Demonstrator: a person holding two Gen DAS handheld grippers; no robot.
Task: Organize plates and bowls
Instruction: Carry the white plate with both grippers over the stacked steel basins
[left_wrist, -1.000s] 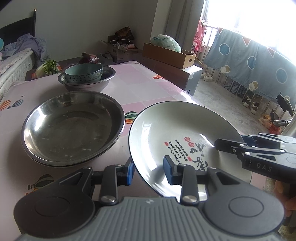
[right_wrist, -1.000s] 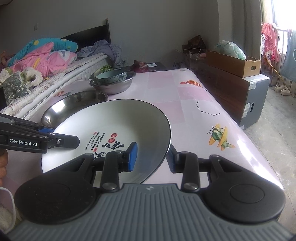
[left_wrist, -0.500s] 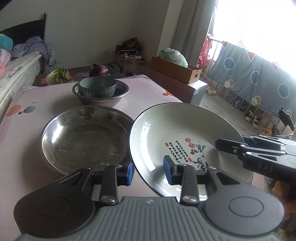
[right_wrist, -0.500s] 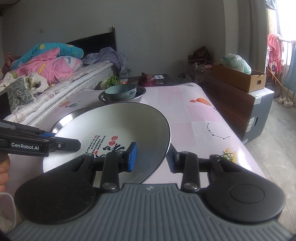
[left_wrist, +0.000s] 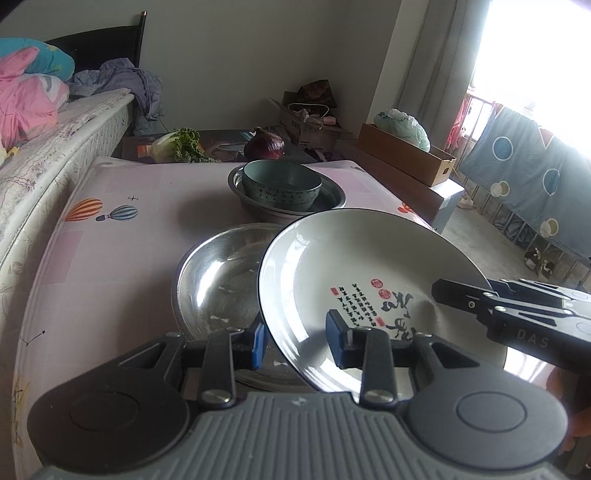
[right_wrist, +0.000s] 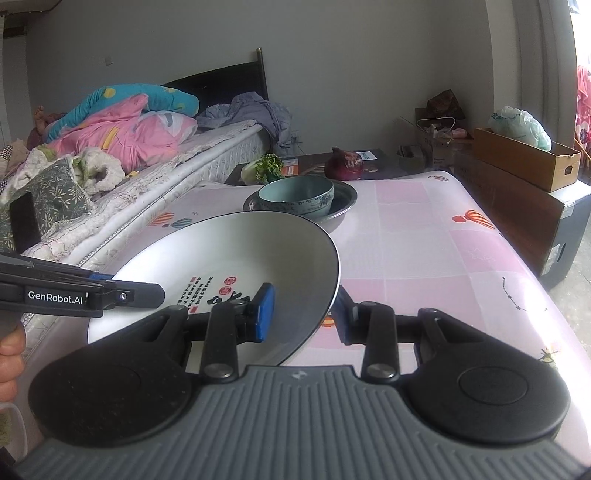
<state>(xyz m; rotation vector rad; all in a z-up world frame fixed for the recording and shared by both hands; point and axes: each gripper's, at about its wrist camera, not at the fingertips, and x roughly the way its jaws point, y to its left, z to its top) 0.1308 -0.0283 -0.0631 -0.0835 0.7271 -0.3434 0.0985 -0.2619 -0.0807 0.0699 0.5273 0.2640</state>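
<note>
Left wrist view shows my pink patterned worktop (left_wrist: 122, 258) carrying a wide shallow steel basin (left_wrist: 218, 291); beyond it a smaller steel basin (left_wrist: 332, 201) holds a teal ceramic bowl (left_wrist: 282, 184). I hold the white round plate with black calligraphy (left_wrist: 354, 266) lifted and tilted, its left edge overlapping the wide basin. I judge this the carrying step: next I must bring the plate over its stacking place, probably the wide basin, level it and lower it gently. My left tool (left_wrist: 295, 341) is clamped on the plate's near rim. My right tool (right_wrist: 301, 314) is likewise clamped on the opposite rim, one finger inside, one beneath.
</note>
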